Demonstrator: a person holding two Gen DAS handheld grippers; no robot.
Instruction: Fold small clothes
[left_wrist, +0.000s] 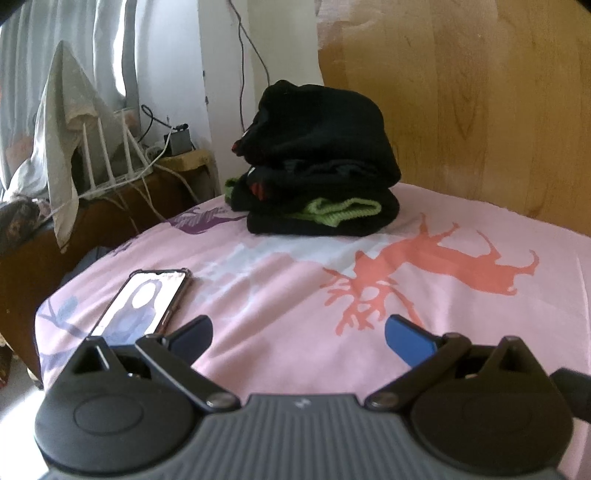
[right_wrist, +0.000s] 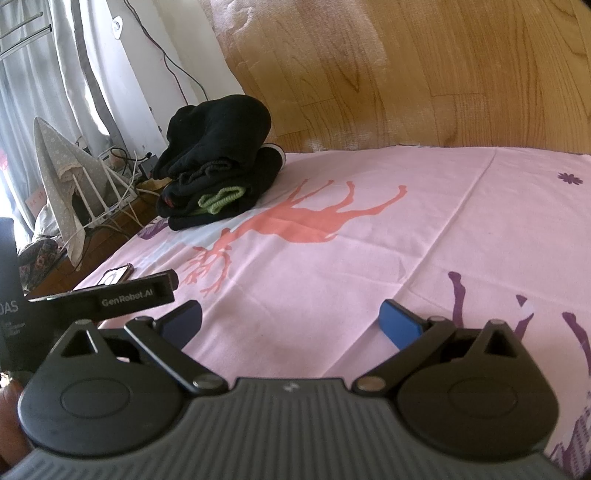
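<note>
Where the pink bedsheet (left_wrist: 295, 295) meets the wall, a stack of black clothes (left_wrist: 317, 166) sits folded, green trim showing. Left gripper (left_wrist: 298, 338) and right gripper (right_wrist: 291, 323) gape wide, holding nothing.

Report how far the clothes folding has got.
Done: a pile of dark clothes sits stacked at the far side of the pink sheet. In hand: nothing; the left gripper and right gripper are both open and empty. Left: no unfolded garment is in view.

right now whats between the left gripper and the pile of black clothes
Only bare pink bedsheet, with its coral deer print, lies between the open left gripper and the pile of black clothes. The phone lies off to the left. The left wrist view shows this.
</note>
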